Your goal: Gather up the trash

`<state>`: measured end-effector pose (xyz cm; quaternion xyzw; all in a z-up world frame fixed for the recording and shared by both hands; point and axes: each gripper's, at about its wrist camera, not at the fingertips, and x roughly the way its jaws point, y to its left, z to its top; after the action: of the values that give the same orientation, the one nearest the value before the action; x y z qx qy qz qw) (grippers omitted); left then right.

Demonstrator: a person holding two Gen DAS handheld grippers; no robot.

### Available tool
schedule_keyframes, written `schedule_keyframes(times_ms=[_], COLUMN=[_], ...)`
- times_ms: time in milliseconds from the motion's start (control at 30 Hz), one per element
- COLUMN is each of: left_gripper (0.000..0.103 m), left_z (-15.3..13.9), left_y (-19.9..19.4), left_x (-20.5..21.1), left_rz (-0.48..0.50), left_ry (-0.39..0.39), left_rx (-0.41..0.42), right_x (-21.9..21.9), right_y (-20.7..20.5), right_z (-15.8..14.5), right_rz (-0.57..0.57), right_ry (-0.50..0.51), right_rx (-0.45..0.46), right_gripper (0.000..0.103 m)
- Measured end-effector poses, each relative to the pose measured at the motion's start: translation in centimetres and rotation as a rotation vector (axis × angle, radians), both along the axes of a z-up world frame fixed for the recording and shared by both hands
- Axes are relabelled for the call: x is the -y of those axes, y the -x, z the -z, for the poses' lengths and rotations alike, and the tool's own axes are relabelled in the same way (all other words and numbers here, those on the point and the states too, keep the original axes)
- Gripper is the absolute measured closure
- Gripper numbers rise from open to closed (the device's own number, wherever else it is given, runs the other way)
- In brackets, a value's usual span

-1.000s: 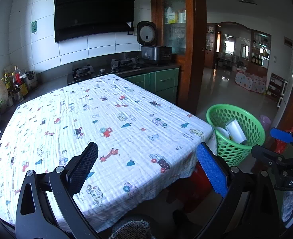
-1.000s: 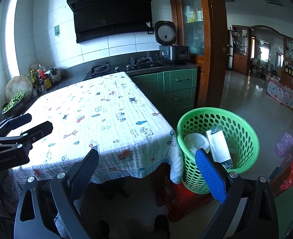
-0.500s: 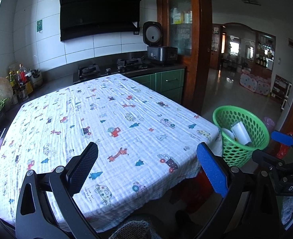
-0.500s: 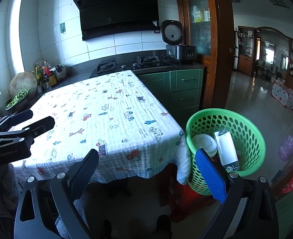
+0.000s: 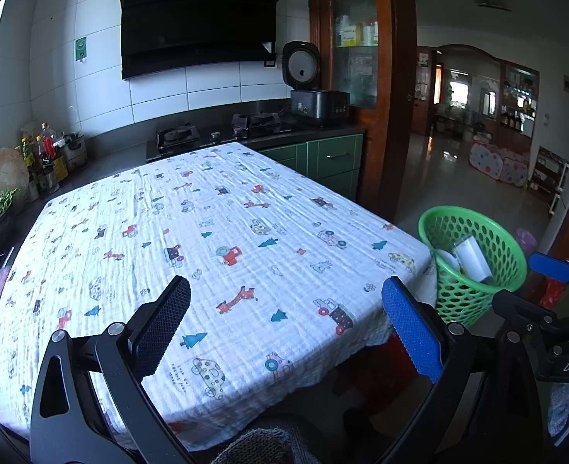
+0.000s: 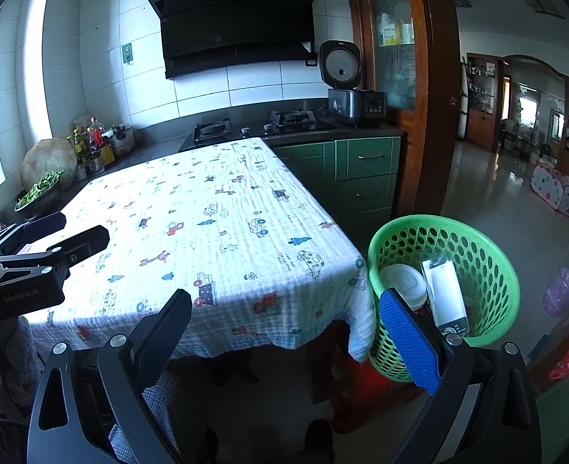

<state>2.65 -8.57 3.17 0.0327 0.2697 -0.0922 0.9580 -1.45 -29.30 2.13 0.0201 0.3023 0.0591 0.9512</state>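
Presently both tools are held over the near edge of the cloth-covered counter (image 5: 246,232), fingers pointing toward the far wall. Left tool (image 5: 286,309): fingers spread wide, nothing between them; only the printed cloth lies ahead of it. Right tool (image 6: 284,317): likewise spread wide and holding nothing, set just off the counter's near right corner.

Green basket (image 6: 489,266) stands on the floor just beyond the right tool's blue finger, touching or nearly touching the hanging cloth corner. Inside it: a white round lid or bowl (image 6: 404,282) toward the counter side, and a white flat carton (image 6: 445,294) leaning upright beside it. Further contents below these are too dark to identify. From the left wrist view the same basket (image 5: 474,255) sits ahead and to the right of the left tool, past the counter's corner.

Ahead of both tools, past the counter: stove (image 6: 253,127), rice cooker (image 6: 352,92) with lid raised, range hood (image 6: 238,19).
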Motion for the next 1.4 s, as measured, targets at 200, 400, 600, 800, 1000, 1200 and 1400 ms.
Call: schedule_keyframes(times_ms=[200, 400, 600, 800, 1000, 1200, 1400], left_gripper=[0.005, 0.005, 0.005, 0.005, 0.005, 0.005, 0.005], left_z=[0.0, 0.1, 0.0, 0.0, 0.0, 0.0, 0.0], left_y=[-0.1, 0.0, 0.1, 0.2, 0.3, 0.3, 0.3], left_x=[-0.1, -0.3, -0.5, -0.7, -0.7, -0.7, -0.7], left_rz=[-0.002, -0.006, -0.011, -0.018, -0.021, -0.023, -0.025], left_ry=[-0.001, -0.001, 0.000, 0.000, 0.000, 0.000, -0.001], left_rx=[-0.001, 0.000, 0.001, 0.001, 0.002, 0.003, 0.004], right_x=[0.0, -0.1, -0.6, -0.8, -0.9, -1.0, -1.1], right_y=[0.0, -0.1, -0.3, -0.4, -0.4, -0.4, -0.5], right_z=[0.0, 0.1, 0.2, 0.3, 0.3, 0.3, 0.3], right_rz=[-0.001, -0.004, -0.014, -0.022, -0.025, -0.026, -0.029], right_ry=[-0.001, -0.002, 0.000, 0.000, -0.001, -0.003, -0.005], right_rx=[-0.002, -0.003, -0.001, -0.002, -0.001, -0.001, -0.001], right_gripper=[0.008, 0.008, 0.008, 0.008, 0.008, 0.008, 0.008])
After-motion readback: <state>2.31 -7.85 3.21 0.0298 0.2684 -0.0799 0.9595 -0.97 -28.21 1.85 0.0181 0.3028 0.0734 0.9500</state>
